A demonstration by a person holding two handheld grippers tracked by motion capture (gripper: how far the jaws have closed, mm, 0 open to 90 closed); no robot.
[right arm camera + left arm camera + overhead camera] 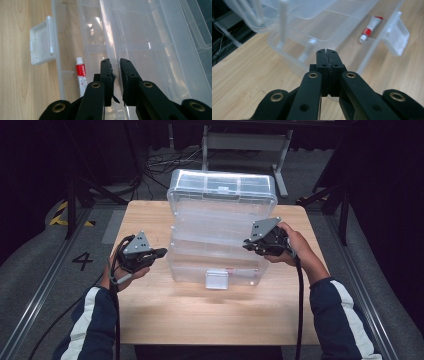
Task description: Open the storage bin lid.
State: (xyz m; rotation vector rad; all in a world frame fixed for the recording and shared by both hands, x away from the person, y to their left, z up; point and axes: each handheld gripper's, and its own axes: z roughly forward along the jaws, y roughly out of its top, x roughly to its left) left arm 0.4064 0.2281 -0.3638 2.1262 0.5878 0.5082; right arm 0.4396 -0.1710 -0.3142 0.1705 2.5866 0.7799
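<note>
A clear plastic storage box (220, 265) stands on the wooden table with its lid (222, 185) tipped up at the back. A clear inner tray (150, 50) sits raised over the base. On the box floor lies a small red and white tube (81, 75), also seen as the tube (370, 28). My right gripper (246, 245) is at the box's right side, and in the right gripper view that gripper (115, 61) is shut on the inner tray's rim (108, 37). My left gripper (162, 252) hovers just left of the box, apart from it. Its jaws (327, 51) are pressed together with nothing between them.
The box's white front latch (216, 279) hangs toward me. Bare table top (200, 320) lies in front of the box and at both sides. Beyond the far edge are a metal frame (245, 142) and cables on the floor.
</note>
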